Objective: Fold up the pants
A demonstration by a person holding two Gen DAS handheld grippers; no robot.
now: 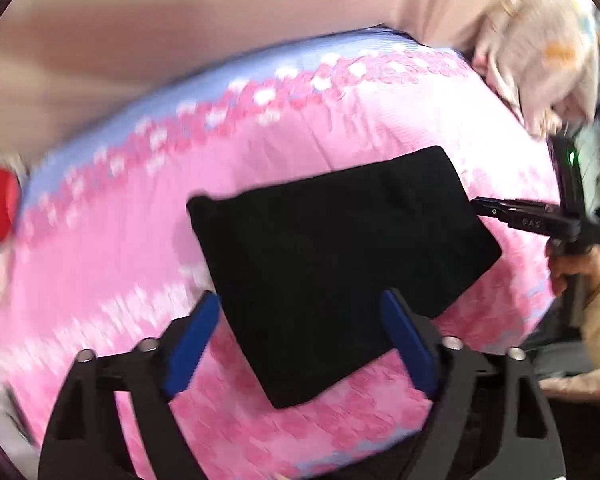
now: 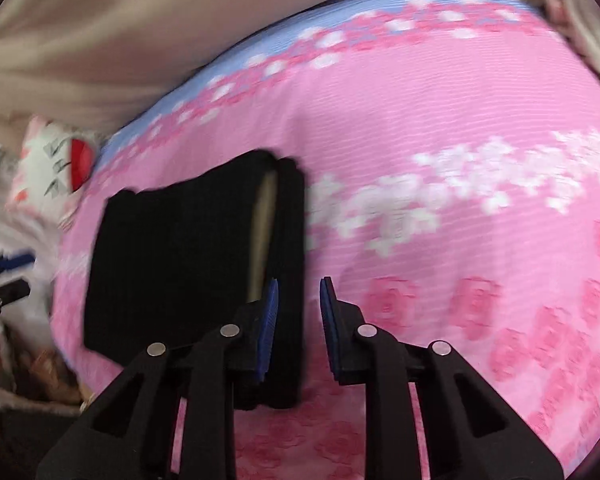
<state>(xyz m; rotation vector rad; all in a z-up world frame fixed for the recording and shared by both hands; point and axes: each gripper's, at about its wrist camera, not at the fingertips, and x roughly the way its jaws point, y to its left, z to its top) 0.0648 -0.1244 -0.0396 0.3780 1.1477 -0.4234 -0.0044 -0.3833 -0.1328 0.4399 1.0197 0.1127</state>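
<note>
The black pants (image 1: 340, 248) lie folded into a thick rectangle on the pink flowered bedspread (image 1: 340, 128). My left gripper (image 1: 300, 300) hovers above their near edge with its blue pads (image 1: 196, 340) spread wide and nothing held. In the right wrist view the pants (image 2: 172, 260) show a pale strip inside the fold. My right gripper (image 2: 300, 284) hangs over their right edge, jaws narrow but apart, pads pressing on nothing. From the left wrist view the right gripper (image 1: 478, 202) points at the pants' far right side.
A white pillow with a red mark (image 2: 60, 168) lies at the left end of the bed. Pale bedding (image 1: 540, 60) is bunched at the back right. A beige wall (image 2: 140, 40) runs behind. A hand (image 1: 572, 272) holds the right gripper's handle.
</note>
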